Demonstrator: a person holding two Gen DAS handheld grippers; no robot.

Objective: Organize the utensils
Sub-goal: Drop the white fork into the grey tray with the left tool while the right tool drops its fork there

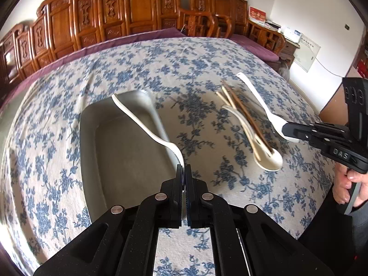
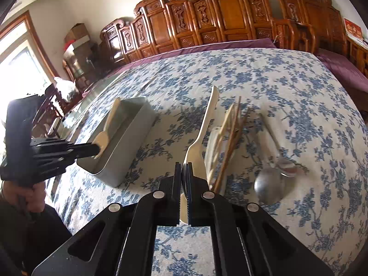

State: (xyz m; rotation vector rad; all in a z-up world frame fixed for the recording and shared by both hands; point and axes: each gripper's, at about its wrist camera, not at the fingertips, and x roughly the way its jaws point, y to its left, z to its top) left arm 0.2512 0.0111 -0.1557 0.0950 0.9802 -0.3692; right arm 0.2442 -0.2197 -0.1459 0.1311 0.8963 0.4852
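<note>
Left wrist view showed the left gripper (image 1: pixel 183 169) fingers pinching a white spoon (image 1: pixel 147 124) over the grey tray (image 1: pixel 119 151); the right gripper (image 2: pixel 183 169) fingers pinched another white spoon (image 2: pixel 202 135).

I see a cream tablecloth (image 1: pixel 207 53) printed with blue flower sprays, edged by plum-purple fabric (image 2: pixel 230 43). My tray (image 1: pixel 119 151) is plain grey. The ceramic spoons (image 1: pixel 147 124) are white, the chopsticks (image 1: pixel 243 112) pale and dark brown, one metal spoon (image 2: pixel 269 186) silver. Both grippers (image 1: pixel 184 169) are black. The carved wooden screen (image 2: pixel 218 16) behind glows reddish-orange.
</note>
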